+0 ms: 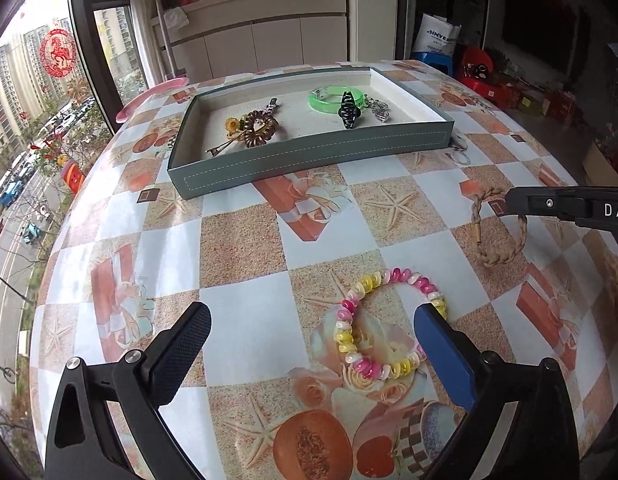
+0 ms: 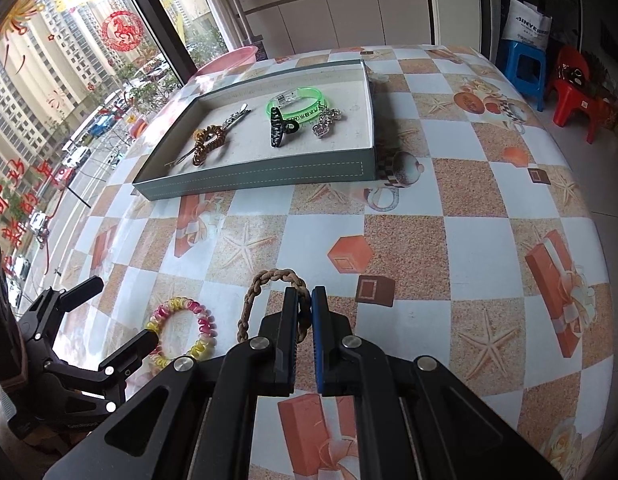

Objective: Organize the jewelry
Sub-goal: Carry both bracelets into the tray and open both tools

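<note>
The right gripper (image 2: 304,312) is being kept clamped on the braided bracelet (image 2: 269,280) at lower centre; the left gripper (image 1: 313,344) is being held wide open, empty, around the spiral hair tie (image 1: 383,320). The limp braid could be dropped short of the tray (image 2: 261,178), upper centre on the bench (image 2: 469,240).

Glossy plastic coil tie (image 1: 385,322) lies on a smooth, shiny printed tablecloth (image 1: 245,320). The braided bracelet (image 2: 269,300) looks like matt cord (metal-tipped). The far tray (image 1: 309,156) seems matt card; its green bangle (image 1: 333,98) is translucent plastic.
</note>
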`<state>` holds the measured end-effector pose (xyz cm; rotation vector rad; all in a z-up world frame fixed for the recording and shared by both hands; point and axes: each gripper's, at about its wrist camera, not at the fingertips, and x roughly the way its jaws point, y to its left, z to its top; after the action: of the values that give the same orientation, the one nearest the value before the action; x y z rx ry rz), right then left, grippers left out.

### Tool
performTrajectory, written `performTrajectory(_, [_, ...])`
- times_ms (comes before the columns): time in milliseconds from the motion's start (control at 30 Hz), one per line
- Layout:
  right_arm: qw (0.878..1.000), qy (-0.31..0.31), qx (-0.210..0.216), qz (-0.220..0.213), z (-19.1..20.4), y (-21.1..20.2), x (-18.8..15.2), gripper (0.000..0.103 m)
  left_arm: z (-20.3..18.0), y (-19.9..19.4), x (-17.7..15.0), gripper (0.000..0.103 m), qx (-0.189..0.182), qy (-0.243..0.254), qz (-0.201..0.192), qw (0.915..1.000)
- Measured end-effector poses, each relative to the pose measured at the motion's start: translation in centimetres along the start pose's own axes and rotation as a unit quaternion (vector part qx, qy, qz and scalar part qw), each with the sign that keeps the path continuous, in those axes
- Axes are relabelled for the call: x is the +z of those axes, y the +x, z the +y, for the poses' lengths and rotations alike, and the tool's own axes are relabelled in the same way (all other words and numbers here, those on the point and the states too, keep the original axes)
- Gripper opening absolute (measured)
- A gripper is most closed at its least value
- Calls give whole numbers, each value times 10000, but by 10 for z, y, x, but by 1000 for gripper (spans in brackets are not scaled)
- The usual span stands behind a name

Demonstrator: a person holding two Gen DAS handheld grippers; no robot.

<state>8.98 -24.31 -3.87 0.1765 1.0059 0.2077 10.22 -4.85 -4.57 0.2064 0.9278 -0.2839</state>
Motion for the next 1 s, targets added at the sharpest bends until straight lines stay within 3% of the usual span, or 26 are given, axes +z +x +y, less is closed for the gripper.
performTrajectory(167, [10000,45,11,-16,-3,-4,-3,7,-14,8,-7,74,-293,256,275,9989])
performTrajectory(233, [10000,39,11,-33,-3,-6,-3,7,-18,5,-9,53,-514,303,271,9979])
performTrajectory(267, [10000,38,13,-38,-4,-7,-3,7,-21,4,-9,26,-540,395,244,9975])
performTrajectory(300, [10000,38,12,-44,-4,-7,-2,7,-24,3,-9,22,-534,479,247,9971])
performTrajectory(567, [9999,72,65,-120,-2,-14,3,7,-14,-12,-1,21,-773,65,49,9970])
performTrajectory(1000, [9992,100,215,-326,5,-28,30,7,18,-48,44,21,-825,-463,-544,9940])
